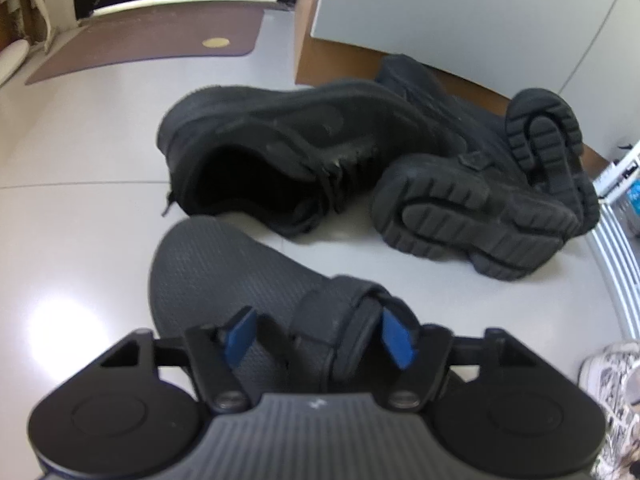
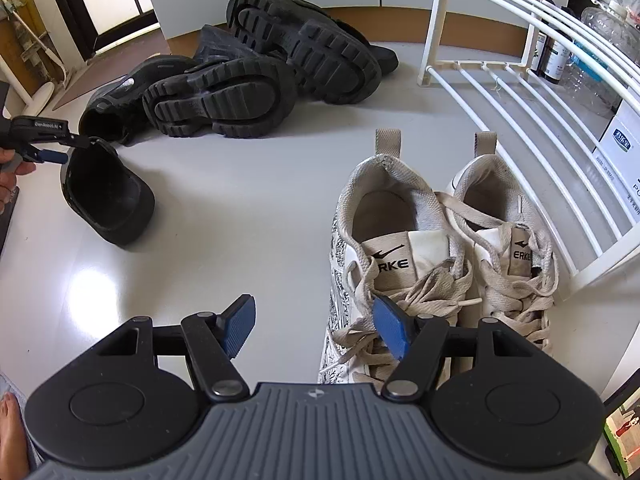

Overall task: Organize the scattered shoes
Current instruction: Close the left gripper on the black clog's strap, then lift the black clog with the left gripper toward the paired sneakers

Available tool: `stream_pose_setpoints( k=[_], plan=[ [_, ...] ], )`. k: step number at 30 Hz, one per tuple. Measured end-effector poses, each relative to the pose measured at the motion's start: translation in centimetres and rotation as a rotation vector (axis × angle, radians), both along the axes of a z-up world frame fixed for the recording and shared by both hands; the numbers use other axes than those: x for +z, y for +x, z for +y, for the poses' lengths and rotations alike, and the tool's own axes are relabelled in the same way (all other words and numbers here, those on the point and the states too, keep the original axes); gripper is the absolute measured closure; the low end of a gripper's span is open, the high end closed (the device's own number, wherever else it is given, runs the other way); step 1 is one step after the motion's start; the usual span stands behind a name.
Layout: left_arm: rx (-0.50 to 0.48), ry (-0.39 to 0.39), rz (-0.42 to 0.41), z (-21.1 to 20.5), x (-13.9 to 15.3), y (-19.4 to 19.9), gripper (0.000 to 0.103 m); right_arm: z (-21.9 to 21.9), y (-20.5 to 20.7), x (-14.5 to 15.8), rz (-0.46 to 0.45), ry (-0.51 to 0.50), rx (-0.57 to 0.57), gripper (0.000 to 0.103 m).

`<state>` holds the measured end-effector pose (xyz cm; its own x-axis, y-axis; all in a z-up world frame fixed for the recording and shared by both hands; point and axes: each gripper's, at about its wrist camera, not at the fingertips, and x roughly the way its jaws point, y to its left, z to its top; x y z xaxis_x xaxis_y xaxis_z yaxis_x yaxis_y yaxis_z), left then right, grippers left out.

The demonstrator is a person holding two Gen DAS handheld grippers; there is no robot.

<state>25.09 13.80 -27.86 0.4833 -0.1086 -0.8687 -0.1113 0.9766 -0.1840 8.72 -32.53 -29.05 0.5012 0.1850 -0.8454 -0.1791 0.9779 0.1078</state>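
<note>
A grey-black slip-on clog [image 1: 224,280] lies under my left gripper [image 1: 318,338], whose blue pads [image 1: 396,340] stand apart on either side of its heel strap [image 1: 340,312]. In the right wrist view the left gripper [image 2: 60,148] is at the clog's [image 2: 108,196] heel rim. Beyond lie a black sneaker [image 1: 280,148] and two chunky black sandals on their sides, soles showing [image 1: 472,216]; they also show in the right wrist view [image 2: 224,100]. My right gripper [image 2: 314,330] is open and empty, left of a pair of beige ERKE sneakers [image 2: 432,248] standing side by side.
A white wire shoe rack [image 2: 520,92] stands at the right with bottles and boxes behind it. A brown-based white cabinet [image 1: 440,8] is behind the black shoes. A brown doormat [image 1: 152,48] lies by the door. A bare foot [image 2: 10,420] is at lower left.
</note>
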Motion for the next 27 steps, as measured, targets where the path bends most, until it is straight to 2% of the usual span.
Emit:
stream_pose_setpoints(
  k=[4,6,14,27],
  plan=[
    [-0.020,0.012,-0.014,-0.3,0.1,-0.3,0.055,0.0,0.0,0.0,0.001,0.004,-0.001,0.033],
    [-0.024,0.017,-0.015,-0.5,0.2,-0.5,0.058,0.0,0.0,0.0,0.000,0.005,-0.001,0.033],
    [-0.040,0.013,-0.017,-0.8,0.3,-0.9,0.059,-0.2,0.0,-0.1,0.009,0.020,-0.007,0.033],
    [-0.075,-0.039,0.010,-2.7,0.6,-3.3,0.059,0.3,0.1,0.7,-0.006,0.049,0.004,0.033]
  ],
)
